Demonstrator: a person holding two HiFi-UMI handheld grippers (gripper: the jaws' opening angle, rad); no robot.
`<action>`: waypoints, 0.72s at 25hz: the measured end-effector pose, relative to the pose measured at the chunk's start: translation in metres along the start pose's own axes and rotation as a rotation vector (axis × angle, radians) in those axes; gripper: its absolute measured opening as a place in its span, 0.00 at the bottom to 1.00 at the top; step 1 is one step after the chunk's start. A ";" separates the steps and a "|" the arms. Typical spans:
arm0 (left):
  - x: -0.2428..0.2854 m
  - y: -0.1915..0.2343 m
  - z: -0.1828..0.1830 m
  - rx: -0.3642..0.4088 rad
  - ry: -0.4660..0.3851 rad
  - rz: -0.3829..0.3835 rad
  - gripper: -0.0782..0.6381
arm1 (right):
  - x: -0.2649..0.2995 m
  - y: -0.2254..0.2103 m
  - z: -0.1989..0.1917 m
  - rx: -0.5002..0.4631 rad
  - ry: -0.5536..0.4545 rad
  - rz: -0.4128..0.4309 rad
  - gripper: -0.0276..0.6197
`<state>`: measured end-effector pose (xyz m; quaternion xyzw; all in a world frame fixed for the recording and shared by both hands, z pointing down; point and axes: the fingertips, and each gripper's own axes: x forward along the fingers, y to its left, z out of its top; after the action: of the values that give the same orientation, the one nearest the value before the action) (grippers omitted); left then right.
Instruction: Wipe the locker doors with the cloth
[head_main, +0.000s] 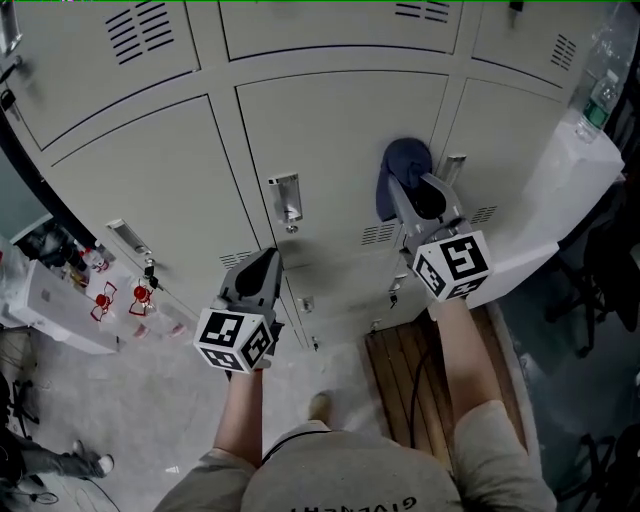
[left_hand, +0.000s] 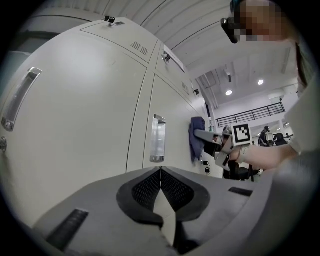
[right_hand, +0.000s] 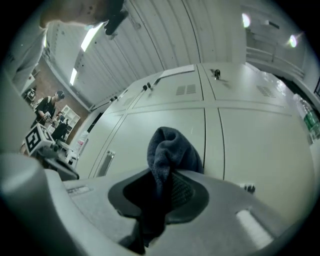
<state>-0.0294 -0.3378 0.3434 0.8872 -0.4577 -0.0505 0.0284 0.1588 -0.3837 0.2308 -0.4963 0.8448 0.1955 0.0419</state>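
Note:
The off-white locker doors (head_main: 340, 120) fill the head view. A dark blue cloth (head_main: 407, 160) is pinched in my right gripper (head_main: 404, 186) and lies against the middle door, close to the seam with the door on its right. In the right gripper view the cloth (right_hand: 169, 150) bulges up from between the jaws. My left gripper (head_main: 263, 263) is shut with nothing in it and is held lower, to the left, near the lower doors. In the left gripper view its jaws (left_hand: 160, 171) meet, and the cloth (left_hand: 196, 138) shows further along the doors.
Metal handles (head_main: 286, 198) (head_main: 128, 236) stick out from the doors. A wooden board (head_main: 400, 370) lies on the floor under my right arm. A white shelf (head_main: 55, 305) with small red items stands at the left. A white unit (head_main: 565, 195) with a bottle (head_main: 600, 90) stands at the right.

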 end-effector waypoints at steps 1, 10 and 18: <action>0.002 -0.001 0.003 0.001 -0.007 -0.003 0.11 | 0.004 -0.007 0.016 -0.007 -0.022 -0.004 0.13; 0.022 -0.015 0.020 0.006 -0.047 -0.043 0.11 | 0.021 -0.063 0.115 -0.081 -0.100 -0.074 0.13; 0.033 -0.026 0.020 0.010 -0.045 -0.065 0.11 | 0.013 -0.069 0.098 -0.041 -0.100 -0.092 0.13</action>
<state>0.0082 -0.3502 0.3192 0.9004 -0.4295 -0.0689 0.0120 0.1988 -0.3878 0.1178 -0.5251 0.8138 0.2349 0.0827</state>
